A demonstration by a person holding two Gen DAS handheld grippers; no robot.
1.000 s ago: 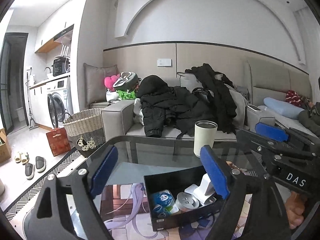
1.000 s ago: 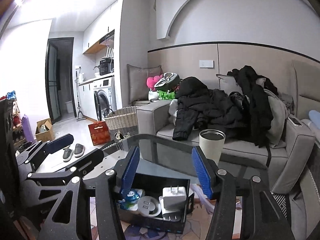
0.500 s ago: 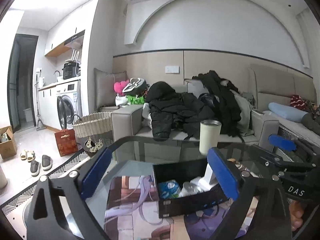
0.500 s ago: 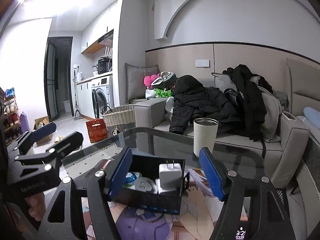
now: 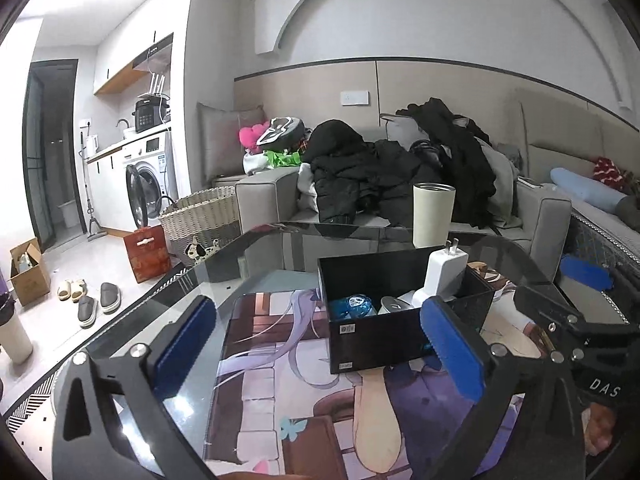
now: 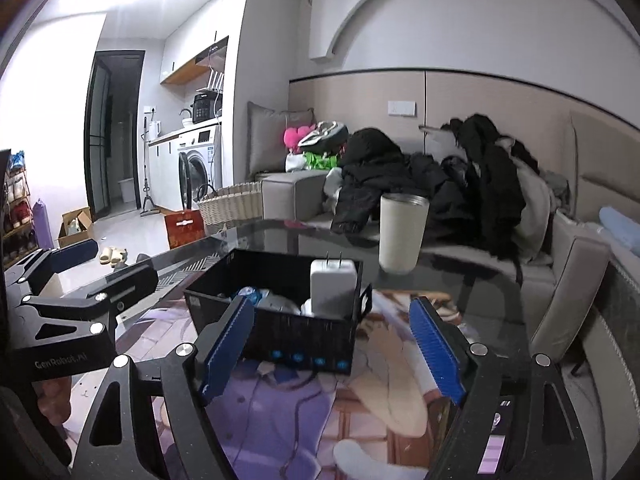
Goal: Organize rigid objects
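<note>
Left wrist view: the left tool [image 5: 316,344] hangs low over the glass surface [image 5: 248,256] with its blue pads spread wide and opening further; nothing sits between them but the illustrated mat [image 5: 280,360]. The black storage box [image 5: 376,336] stands on that mat just ahead and to the right, its near right corner beside the right pad. Inside it a white wall charger [image 5: 444,272] stands upright with prongs up, next to a blue packet [image 5: 354,305] and a small round tin [image 5: 394,305]. A cream tumbler [image 5: 433,214] stands apart on the surface behind the box.

Right wrist view: the right tool [image 6: 332,342] is likewise released, jaws opening and empty, with the box [image 6: 296,336] straight ahead, partly framed by the pads but not touched. The left tool [image 6: 76,276] shows at the left edge, clear of the box.

The step looks like an approach toward the box, with most of the small items apparently already in it. Next, the tumbler or the box itself seems the likely target; either needs a jaw lined up squarely and closed firmly, since the glass is slick.
</note>
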